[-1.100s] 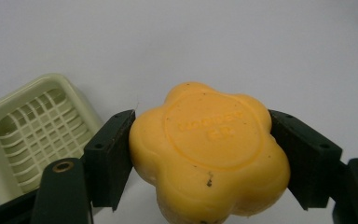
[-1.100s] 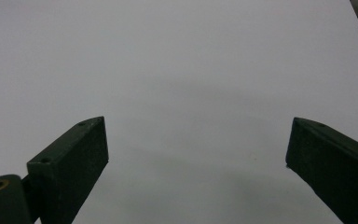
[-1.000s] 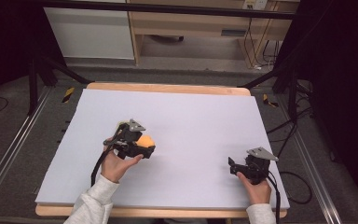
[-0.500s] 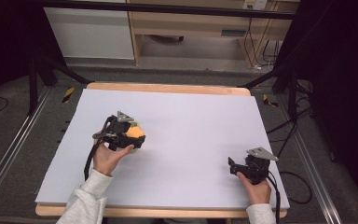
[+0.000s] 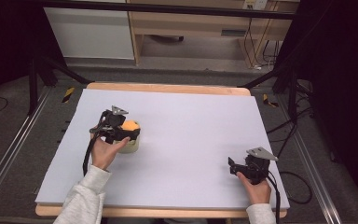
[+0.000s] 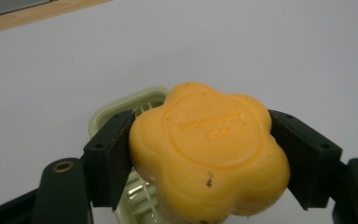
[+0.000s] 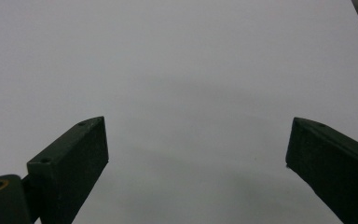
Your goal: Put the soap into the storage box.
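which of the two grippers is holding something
The left gripper: its black jaws clamp an orange flower-shaped soap bar. The right gripper is open, empty.

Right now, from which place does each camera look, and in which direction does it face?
High view: above the person's side of the table, looking forward and down; both forearms, the left gripper and the right gripper show.
Left gripper view: rides the left gripper, looking along its jaws, shut on the orange soap above the green soap dish.
Right gripper view: rides the right gripper, looking along its open jaws at bare table.
Shared: high and left gripper views both show soap and dish.
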Demonstrator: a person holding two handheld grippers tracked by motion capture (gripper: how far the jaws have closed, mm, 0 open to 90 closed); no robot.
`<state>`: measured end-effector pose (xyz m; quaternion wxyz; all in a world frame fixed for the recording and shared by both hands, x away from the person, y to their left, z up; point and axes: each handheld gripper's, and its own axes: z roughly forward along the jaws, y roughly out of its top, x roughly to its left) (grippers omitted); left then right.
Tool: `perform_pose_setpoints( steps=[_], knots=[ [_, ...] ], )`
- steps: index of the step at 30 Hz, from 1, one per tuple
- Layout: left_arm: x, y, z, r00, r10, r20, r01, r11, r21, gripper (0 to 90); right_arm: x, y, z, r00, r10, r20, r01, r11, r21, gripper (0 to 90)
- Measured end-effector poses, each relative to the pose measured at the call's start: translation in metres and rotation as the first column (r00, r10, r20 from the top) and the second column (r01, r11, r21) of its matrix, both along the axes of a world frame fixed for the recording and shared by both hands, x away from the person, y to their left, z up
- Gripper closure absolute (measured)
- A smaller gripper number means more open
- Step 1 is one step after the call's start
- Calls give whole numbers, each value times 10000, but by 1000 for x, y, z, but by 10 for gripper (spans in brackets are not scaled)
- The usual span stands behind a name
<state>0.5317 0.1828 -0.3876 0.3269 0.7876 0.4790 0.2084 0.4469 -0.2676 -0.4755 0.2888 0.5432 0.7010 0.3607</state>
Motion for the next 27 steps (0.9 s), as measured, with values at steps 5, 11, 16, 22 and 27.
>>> perform_pose_setpoints(
  steps=[5, 11, 16, 22, 27],
  knots=[
    [7, 2, -4, 9998, 176, 42, -176, 9998, -42, 264, 0, -1, 0, 10000, 28, 3, -28, 10000, 2, 61],
    [15, 5, -13, 9995, 312, -63, -312, 9995, 74, 264, 0, 0, 0, 10000, 13, -11, -13, 10000, 2, 61],
    [21, 10, -22, 9989, 443, -177, -442, 9990, 65, 264, 0, -1, 0, 10000, 26, -20, -26, 10000, -1, 62],
    [25, 13, -31, 9983, 515, -271, -514, 9987, 52, 264, 0, -1, -1, 10000, 8, -7, -8, 10000, -20, 62],
    [26, 13, -38, 9979, 544, -341, -541, 9985, 104, 264, 0, -1, 0, 10000, 22, -19, -22, 10000, -1, 62]
  ],
)
